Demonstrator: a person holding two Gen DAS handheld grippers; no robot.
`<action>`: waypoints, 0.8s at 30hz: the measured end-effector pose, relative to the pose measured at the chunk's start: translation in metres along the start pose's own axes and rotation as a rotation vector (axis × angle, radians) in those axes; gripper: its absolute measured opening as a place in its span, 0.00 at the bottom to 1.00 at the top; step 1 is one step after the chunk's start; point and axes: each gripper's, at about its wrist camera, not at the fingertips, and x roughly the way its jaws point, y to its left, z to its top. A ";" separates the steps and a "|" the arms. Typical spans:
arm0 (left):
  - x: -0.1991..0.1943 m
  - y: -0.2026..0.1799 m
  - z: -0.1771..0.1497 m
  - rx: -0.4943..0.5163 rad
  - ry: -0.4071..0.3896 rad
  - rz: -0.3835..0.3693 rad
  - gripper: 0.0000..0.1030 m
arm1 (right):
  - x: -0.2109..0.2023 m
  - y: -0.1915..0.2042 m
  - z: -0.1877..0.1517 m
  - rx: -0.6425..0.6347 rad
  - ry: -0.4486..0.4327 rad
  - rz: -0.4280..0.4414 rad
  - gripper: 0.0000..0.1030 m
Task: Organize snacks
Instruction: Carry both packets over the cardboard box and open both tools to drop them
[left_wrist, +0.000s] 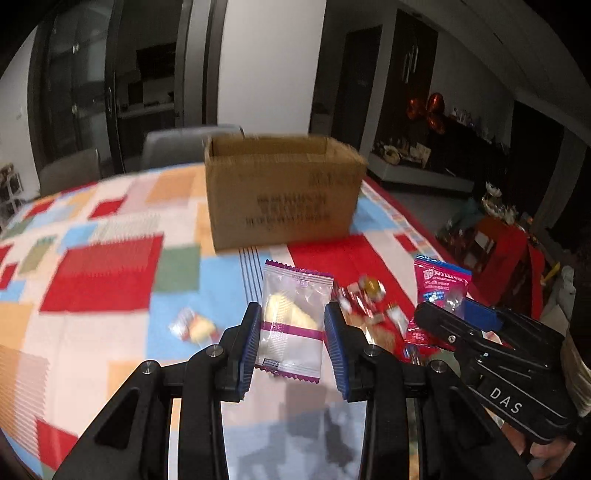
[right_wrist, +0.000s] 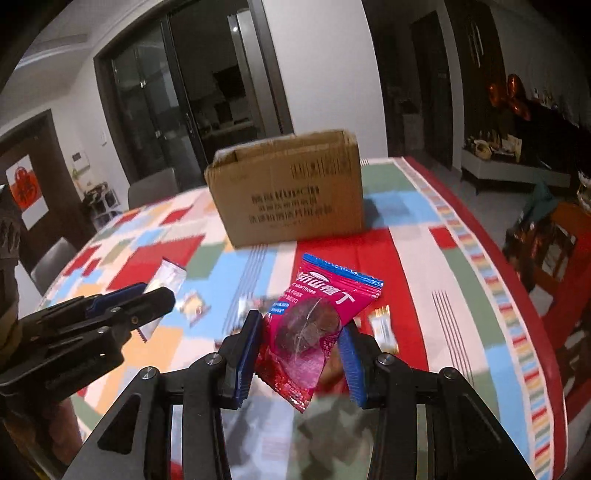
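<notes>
The left gripper (left_wrist: 291, 343) clamps a clear plastic snack packet with purple edges and a pale yellow piece inside (left_wrist: 291, 325) between its blue pads, above the tablecloth. The right gripper (right_wrist: 301, 350) clamps a magenta foil snack packet with a blue top edge (right_wrist: 314, 325), tilted; its print reads "HAWTHORN". The body of the right gripper bears the letters "DAS". One open brown cardboard box (left_wrist: 284, 192) with blurred dark print stands on the multicoloured patchwork tablecloth (left_wrist: 103, 273), beyond both packets. Several small wrapped snacks (left_wrist: 365, 299) lie loose between the grippers and the box; blur prevents a count.
</notes>
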 end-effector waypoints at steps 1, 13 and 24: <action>0.001 0.002 0.006 0.006 -0.010 0.004 0.34 | 0.002 0.001 0.007 -0.005 -0.011 0.003 0.41; 0.030 0.029 0.104 0.031 -0.074 0.011 0.34 | 0.047 0.013 0.111 -0.059 -0.089 0.061 0.41; 0.085 0.045 0.170 0.074 -0.056 0.036 0.34 | 0.105 0.007 0.183 -0.064 -0.072 0.066 0.41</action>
